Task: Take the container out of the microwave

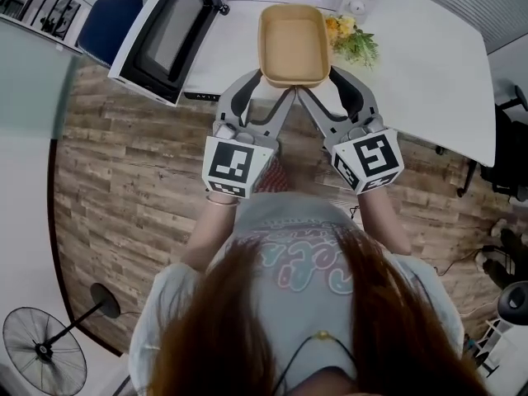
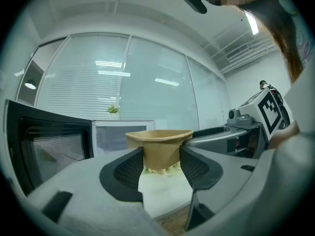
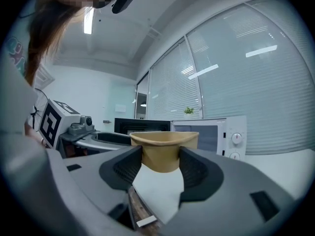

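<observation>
Below the hair (image 1: 272,320), left gripper (image 1: 271,85) and right gripper (image 1: 322,83), half-open, each clamp a near corner of the container (image 1: 293,44), over the tabletop's (image 1: 412,56) front edge, outside the microwave (image 1: 165,31). We risk its far end sagging free.

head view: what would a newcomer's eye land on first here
The tan rectangular paper container at top centre stands out first, clamped at its near end by the left gripper and the right gripper, outside the microwave. Next come the white microwave's dark-windowed door, standing open at upper left, and a small bunch of yellow flowers and greens on the white table, just right of the container.
</observation>
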Tool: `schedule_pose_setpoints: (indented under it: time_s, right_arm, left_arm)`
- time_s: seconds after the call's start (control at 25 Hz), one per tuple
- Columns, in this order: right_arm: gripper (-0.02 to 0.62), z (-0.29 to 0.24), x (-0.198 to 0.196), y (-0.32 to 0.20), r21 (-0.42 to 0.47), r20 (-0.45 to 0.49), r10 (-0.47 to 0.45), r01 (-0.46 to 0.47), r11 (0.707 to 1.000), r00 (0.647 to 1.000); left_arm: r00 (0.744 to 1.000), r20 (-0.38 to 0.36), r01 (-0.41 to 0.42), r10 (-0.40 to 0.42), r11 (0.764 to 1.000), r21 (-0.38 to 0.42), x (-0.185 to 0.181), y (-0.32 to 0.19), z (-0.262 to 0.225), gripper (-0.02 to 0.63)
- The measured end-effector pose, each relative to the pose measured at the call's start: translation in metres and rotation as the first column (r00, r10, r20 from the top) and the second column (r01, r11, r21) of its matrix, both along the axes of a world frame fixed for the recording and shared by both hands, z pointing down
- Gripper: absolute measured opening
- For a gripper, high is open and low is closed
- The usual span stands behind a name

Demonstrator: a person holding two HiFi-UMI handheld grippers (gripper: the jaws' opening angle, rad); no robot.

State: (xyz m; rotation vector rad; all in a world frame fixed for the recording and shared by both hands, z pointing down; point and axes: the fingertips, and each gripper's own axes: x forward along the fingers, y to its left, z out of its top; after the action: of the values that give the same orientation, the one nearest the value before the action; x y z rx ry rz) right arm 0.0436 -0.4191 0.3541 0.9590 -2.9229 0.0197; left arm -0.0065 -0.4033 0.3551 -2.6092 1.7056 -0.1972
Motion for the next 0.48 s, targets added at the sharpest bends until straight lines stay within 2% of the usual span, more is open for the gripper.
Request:
schedule_pose_setpoints:
  time_s: [0.48]
  right_arm:
    - [0.23, 0.003, 0.016, 0.058, 0.008, -0.004, -0.057, 0.057, 0.998, 0.998]
  left_arm:
    - [0.998, 0.001, 0.06, -0.06, 0.998, -0.006, 0.015, 0.06, 0.003, 0.225]
